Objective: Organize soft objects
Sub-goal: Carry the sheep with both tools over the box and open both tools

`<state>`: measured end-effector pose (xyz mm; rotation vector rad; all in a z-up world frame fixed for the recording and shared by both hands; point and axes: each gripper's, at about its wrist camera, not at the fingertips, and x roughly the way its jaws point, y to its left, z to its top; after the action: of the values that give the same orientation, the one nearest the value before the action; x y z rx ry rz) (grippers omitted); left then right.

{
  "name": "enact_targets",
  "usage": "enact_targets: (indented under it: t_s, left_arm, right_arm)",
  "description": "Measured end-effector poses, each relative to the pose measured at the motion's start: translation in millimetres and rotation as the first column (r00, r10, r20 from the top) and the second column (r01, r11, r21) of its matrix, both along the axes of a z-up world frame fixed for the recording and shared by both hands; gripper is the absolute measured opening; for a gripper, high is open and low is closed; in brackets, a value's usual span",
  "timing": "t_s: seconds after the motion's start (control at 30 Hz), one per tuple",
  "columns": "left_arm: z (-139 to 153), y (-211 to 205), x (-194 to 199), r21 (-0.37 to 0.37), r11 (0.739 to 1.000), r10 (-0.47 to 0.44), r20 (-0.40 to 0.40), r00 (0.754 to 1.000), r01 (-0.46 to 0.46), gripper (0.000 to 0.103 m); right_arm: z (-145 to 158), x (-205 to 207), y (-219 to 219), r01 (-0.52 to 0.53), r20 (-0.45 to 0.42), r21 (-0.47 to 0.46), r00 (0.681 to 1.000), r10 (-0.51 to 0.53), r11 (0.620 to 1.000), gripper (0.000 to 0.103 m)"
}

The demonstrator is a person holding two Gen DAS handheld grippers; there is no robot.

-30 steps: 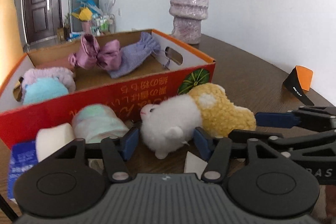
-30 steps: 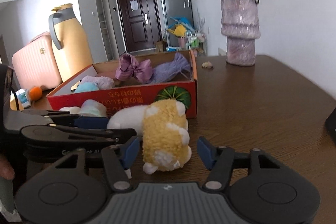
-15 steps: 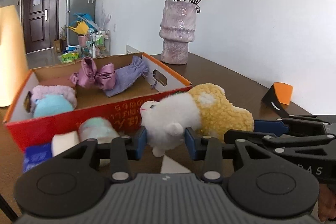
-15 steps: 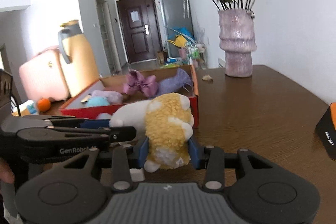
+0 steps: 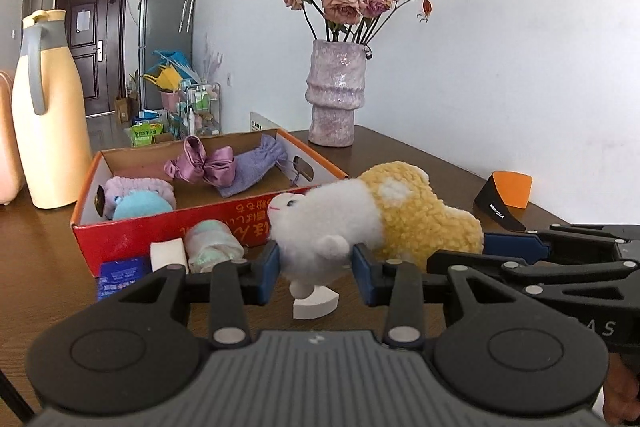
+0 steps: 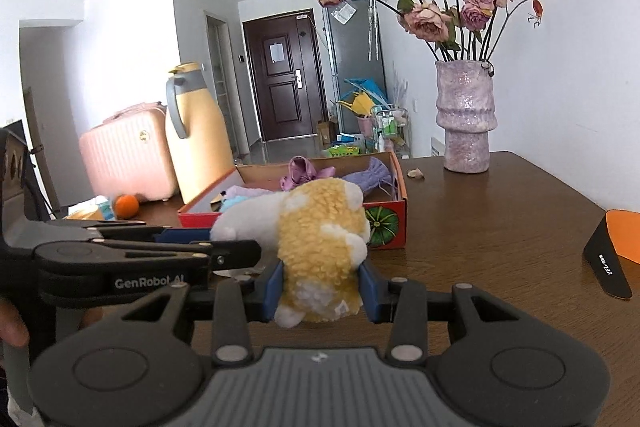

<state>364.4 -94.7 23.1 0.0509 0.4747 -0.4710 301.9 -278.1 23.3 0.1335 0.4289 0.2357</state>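
The plush toy (image 5: 376, 215) is pinched by the left gripper (image 5: 316, 269) and right gripper (image 6: 322, 289), lifted; next, it should be lowered into the box (image 5: 208, 223).

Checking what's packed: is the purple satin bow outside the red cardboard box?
No, the purple satin bow lies inside the red cardboard box.

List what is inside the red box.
In the box: a pink bow, a purple pouch, a lilac fluffy item and a blue plush. The near wall and the held toy hide part of the floor.
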Motion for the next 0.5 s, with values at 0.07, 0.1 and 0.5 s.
enact_targets:
  t_s: [0.07,0.1,0.5]
  left_arm:
    - [2,1,1,-0.002,1.0,0.002,0.003,1.0,-0.002,0.039]
    - [2,2,3,-0.005,1.0,0.0,0.001,1.0,0.0,0.039]
    - [12,-3,132,0.007,1.0,0.001,-0.02,1.0,-0.001,0.04]
  right_arm:
    - [2,0,1,-0.002,0.001,0.014,1.0,0.002,1.0,0.04]
    - [2,1,1,-0.002,0.0,0.016,1.0,0.002,1.0,0.04]
    - [16,130,-9,-0.017,-0.037,0.056,0.999,0.019,0.998,0.039]
